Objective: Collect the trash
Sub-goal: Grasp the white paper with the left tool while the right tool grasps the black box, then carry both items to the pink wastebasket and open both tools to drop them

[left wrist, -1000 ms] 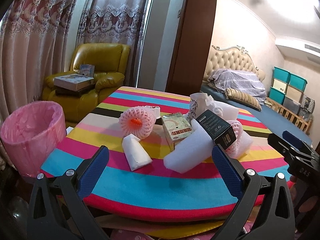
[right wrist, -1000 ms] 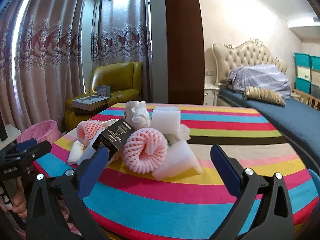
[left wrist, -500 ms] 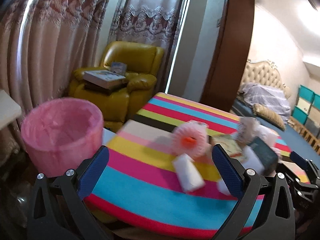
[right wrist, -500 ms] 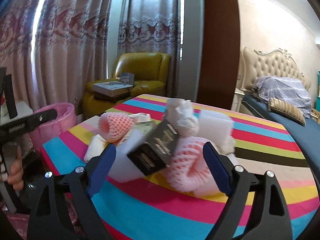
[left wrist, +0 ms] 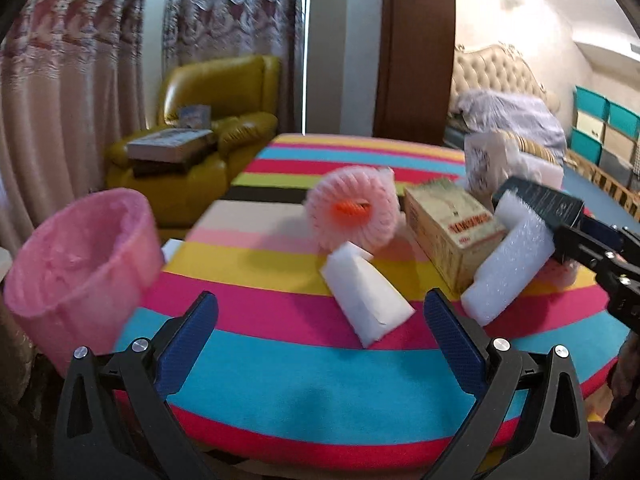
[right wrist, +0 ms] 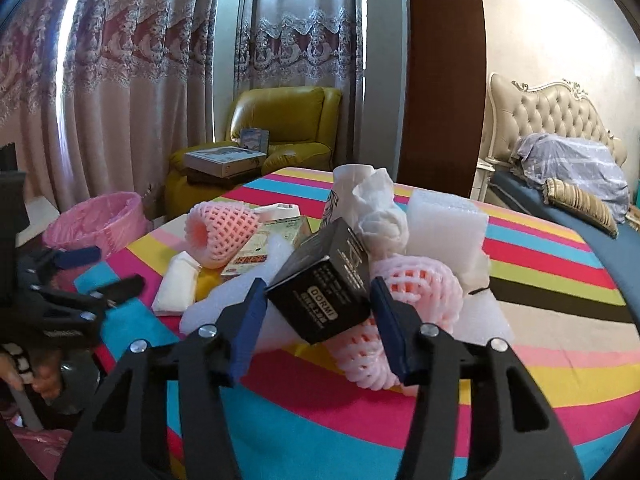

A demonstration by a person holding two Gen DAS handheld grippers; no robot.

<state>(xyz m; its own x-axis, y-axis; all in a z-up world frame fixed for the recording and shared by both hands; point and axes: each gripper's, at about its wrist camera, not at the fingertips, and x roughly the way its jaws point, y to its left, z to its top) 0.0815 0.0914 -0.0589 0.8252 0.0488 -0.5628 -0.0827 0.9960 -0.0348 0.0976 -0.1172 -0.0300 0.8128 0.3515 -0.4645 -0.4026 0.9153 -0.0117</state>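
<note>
Trash lies piled on the striped table (left wrist: 304, 364): a black box (right wrist: 326, 286), pink foam nets (left wrist: 354, 212) (right wrist: 408, 300), a yellow carton (left wrist: 452, 226), white foam pieces (left wrist: 510, 268) (left wrist: 366, 294) and a crumpled paper cup (right wrist: 372, 204). My right gripper (right wrist: 320, 312) has narrowed around the black box, with its blue pads beside the box's two sides; contact is unclear. My left gripper (left wrist: 320, 344) is open and empty over the table's near edge. A pink-lined bin (left wrist: 76, 272) stands left of the table.
A yellow armchair (left wrist: 208, 128) with books stands behind the bin. Curtains hang on the left. A bed (right wrist: 568, 168) lies to the right. The left gripper shows at the left edge of the right wrist view (right wrist: 68, 284).
My right gripper has moved in on the black box and narrowed around it. My left gripper swung left toward the bin, then back toward the pile.
</note>
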